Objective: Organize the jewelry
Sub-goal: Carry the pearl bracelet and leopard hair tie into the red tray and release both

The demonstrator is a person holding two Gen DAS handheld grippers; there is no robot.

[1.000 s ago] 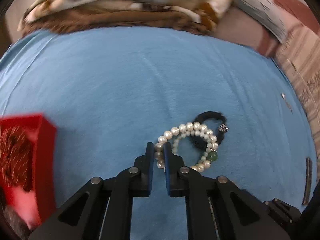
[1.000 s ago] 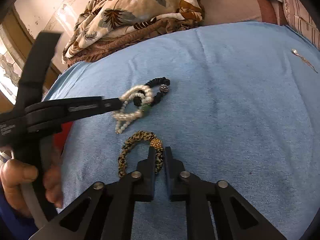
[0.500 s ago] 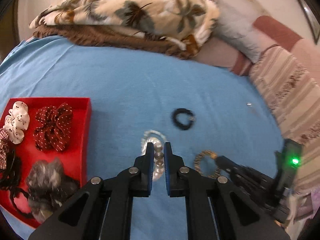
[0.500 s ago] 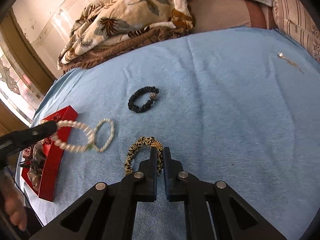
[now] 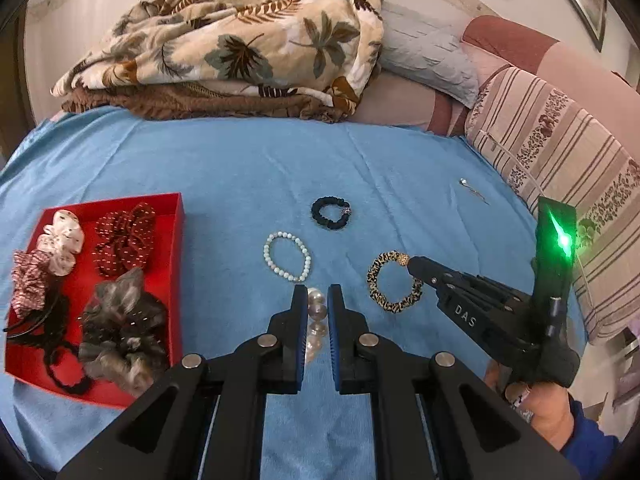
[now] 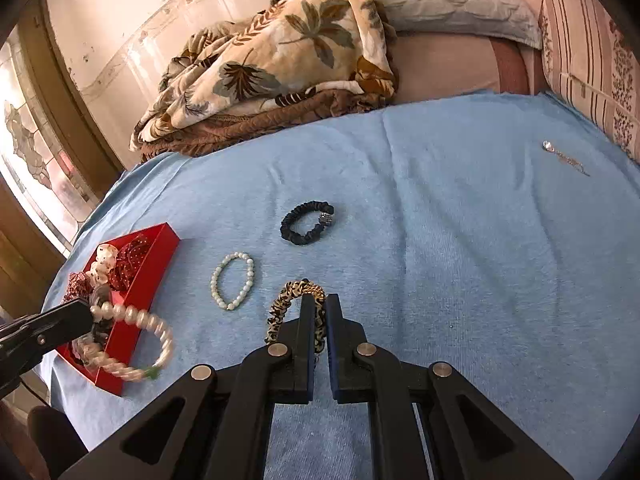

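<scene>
only "das" on right gripper (image 5: 412, 267)

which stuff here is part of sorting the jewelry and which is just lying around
Part of the job:
- large pearl bracelet, in the left hand-held gripper
- leopard-print bracelet, in the right hand-held gripper
- small pale bead bracelet
- black bracelet
- red tray
- silver piece, far side

Lying about:
- leaf-print blanket
- striped pillow
</scene>
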